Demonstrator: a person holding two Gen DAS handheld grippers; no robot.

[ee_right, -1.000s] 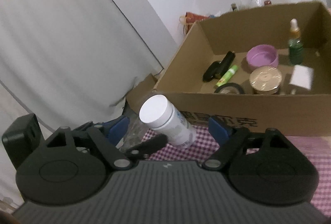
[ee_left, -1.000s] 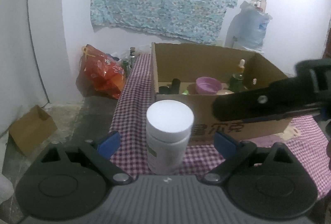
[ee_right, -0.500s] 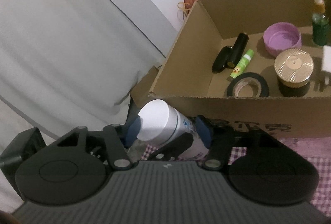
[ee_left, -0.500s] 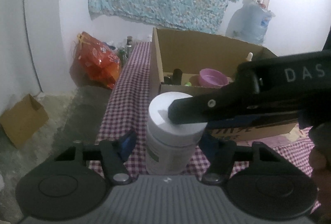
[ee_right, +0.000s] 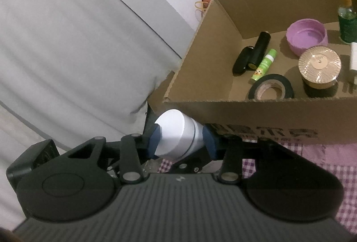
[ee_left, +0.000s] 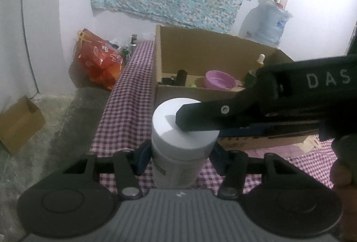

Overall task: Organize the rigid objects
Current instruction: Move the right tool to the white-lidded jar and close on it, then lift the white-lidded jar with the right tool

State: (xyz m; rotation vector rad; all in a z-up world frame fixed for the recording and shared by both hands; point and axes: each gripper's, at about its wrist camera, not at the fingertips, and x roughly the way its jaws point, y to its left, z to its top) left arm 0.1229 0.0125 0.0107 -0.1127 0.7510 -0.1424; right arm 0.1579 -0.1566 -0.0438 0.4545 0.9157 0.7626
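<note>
Left wrist: L gripper (ee_left: 180, 158) pinching white jar (ee_left: 181, 148) body; R gripper (ee_right: 181, 140) pinching cap.

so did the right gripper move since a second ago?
Yes. The right gripper came in over the white jar, nearer the cardboard box; its jaws have just been closing.

"DAS" is printed on the right claw (ee_left: 185, 121).

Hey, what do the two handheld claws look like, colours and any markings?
Both match: the left claw and right claw have grey ribbed bodies, black round housings and linkage arms with silver pivot pins, and blue pads. White letters "DAS" mark the right claw's black side in the left wrist view.
</note>
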